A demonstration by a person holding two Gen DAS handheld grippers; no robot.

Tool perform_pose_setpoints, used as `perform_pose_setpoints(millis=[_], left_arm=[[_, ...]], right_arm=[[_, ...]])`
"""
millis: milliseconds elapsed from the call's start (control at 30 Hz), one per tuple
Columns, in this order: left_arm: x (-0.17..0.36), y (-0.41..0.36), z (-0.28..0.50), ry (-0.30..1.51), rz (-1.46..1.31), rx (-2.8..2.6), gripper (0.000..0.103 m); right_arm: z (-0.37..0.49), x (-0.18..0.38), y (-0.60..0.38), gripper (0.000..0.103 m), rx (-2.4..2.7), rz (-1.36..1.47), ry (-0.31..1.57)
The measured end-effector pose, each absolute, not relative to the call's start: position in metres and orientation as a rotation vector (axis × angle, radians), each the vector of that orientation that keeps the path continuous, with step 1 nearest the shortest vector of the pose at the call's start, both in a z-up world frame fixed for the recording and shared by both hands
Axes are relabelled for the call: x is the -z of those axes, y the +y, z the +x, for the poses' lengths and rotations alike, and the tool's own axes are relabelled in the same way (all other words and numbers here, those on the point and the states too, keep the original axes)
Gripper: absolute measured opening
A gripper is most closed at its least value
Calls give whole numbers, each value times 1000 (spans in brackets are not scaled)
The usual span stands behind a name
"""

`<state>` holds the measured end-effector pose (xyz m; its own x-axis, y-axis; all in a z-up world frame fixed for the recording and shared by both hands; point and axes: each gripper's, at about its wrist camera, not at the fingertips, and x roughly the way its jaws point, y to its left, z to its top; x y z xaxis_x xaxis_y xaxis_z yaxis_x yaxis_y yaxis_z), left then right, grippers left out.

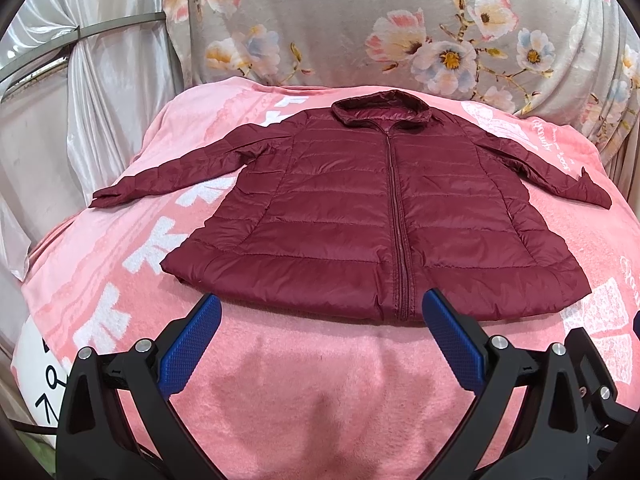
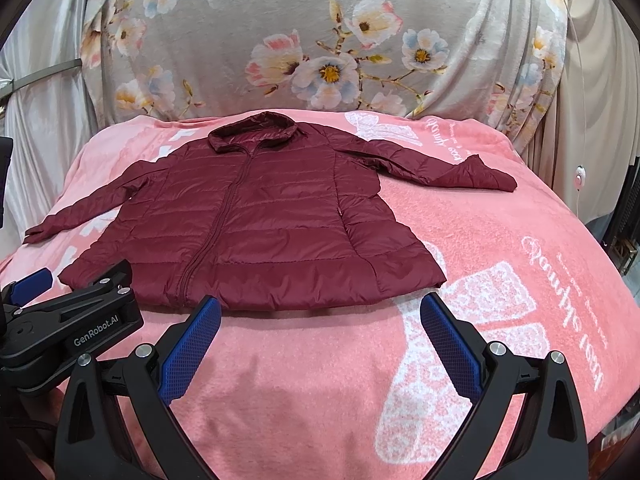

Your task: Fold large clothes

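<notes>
Left wrist view: left gripper (image 1: pixel 320 314) jaws wide apart, empty, just short of the near hem. Maroon puffer jacket (image 1: pixel 360 208) flat on pink blanket (image 1: pixel 304 384), zipped, sleeves spread.

Right wrist view: right gripper (image 2: pixel 320 314) likewise wide and empty, near the hem's right part. Likely light, soft, slippery; pinch sleeve cuffs or hem corners.

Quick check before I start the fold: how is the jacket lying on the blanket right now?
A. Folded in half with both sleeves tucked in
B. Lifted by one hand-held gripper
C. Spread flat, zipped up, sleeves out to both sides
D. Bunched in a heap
C: the jacket lies flat on the pink blanket with its zipper closed and a sleeve stretched out to each side; both hand-held grippers are open and short of its hem.
</notes>
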<state>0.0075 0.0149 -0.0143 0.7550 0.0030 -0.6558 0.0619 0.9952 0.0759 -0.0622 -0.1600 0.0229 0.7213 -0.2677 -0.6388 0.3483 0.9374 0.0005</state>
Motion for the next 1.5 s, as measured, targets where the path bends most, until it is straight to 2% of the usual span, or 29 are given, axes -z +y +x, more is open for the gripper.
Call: perform_pose_setpoints(millis=[1500], left_arm=[[19,20,13,732,79,15,98]], right_arm=[[-58,-14,-155,98,336,117,702]])
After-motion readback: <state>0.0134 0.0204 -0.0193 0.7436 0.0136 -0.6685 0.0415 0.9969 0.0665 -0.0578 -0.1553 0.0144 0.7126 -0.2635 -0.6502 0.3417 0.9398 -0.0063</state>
